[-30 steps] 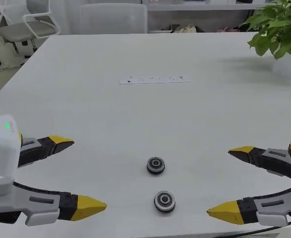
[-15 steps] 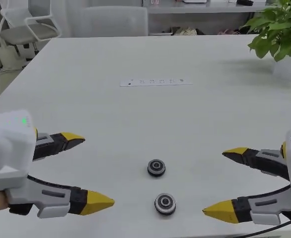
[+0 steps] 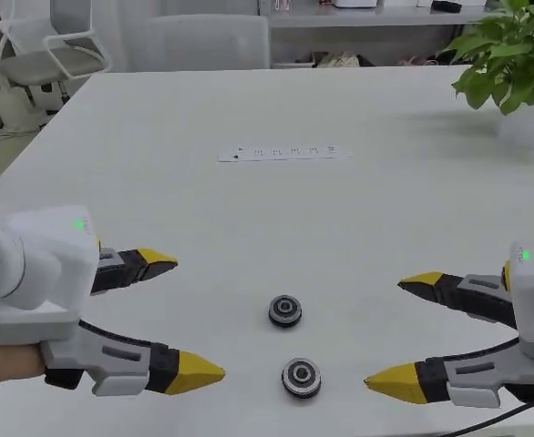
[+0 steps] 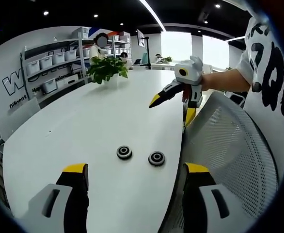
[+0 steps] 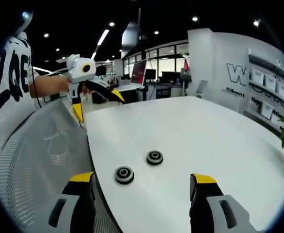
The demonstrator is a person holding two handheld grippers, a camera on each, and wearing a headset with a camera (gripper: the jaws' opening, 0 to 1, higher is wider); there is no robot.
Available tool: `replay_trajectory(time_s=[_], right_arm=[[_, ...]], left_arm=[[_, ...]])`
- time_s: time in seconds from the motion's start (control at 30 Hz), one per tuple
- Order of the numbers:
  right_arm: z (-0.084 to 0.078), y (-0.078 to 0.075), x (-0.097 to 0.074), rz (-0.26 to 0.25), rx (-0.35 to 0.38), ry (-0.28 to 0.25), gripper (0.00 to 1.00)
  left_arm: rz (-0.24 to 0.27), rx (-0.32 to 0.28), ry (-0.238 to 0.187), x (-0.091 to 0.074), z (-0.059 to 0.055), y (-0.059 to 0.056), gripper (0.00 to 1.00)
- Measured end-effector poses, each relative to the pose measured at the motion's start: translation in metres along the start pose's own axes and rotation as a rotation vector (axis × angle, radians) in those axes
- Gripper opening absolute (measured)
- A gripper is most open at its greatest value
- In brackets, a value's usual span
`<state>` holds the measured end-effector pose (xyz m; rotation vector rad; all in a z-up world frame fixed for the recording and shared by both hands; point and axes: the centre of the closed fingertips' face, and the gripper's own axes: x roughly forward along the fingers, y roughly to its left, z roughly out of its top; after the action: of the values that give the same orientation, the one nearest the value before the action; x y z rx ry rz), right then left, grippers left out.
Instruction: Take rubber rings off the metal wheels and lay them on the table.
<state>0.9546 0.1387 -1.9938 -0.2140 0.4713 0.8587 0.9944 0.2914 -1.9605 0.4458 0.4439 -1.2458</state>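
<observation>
An open office with shelves lies behind a broad white bench [image 3: 340, 200]. On the wall [image 4: 11, 82] stands a big outlined "W". The rest of the word is cut off by the shelves, and the smaller line beneath is too blurred to read. A green potted plant [image 3: 508, 50] stands at the bench's far right corner. A thin white strip [image 3: 283, 153] with tiny unreadable marks lies mid-bench. The grey-and-black, yellow-tipped left tongs [image 3: 196, 318] and the matching right tongs [image 3: 385, 333] hang released, jaws spread wide, grasping nothing. Compared with a second ago, both have drawn inward toward the wheels, the left further. Between them, near the front edge, lie two small metal wheels, each with its black rubber ring on: the farther wheel [image 3: 285, 310] and the nearer wheel [image 3: 301, 377], close but apart. Both lie flat, bores facing up, axles upright. The pair lines up roughly away from the person.
</observation>
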Motion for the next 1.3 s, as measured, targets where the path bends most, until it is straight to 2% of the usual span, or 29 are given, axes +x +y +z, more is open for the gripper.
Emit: replay_trajectory(time_s=[0.43,0.77,1.13,1.3], right_arm=[[-0.005,-0.002,0.009,0.014,-0.01,0.009,0.74],[-0.008,-0.003,0.015,0.037,-0.028,0.018,0.71],[-0.011,-0.003,0.022,0.056,-0.04,0.018,0.67],[-0.012,0.0,0.026,0.074,-0.043,0.017,0.65]], left_arm=[[-0.05,0.026,0.007,0.019,0.005,-0.005,0.74],[-0.098,0.042,0.022,0.035,0.005,-0.012,0.7],[-0.14,0.077,0.065,0.047,-0.004,-0.018,0.68],[-0.152,0.077,0.071,0.053,-0.005,-0.019,0.66]])
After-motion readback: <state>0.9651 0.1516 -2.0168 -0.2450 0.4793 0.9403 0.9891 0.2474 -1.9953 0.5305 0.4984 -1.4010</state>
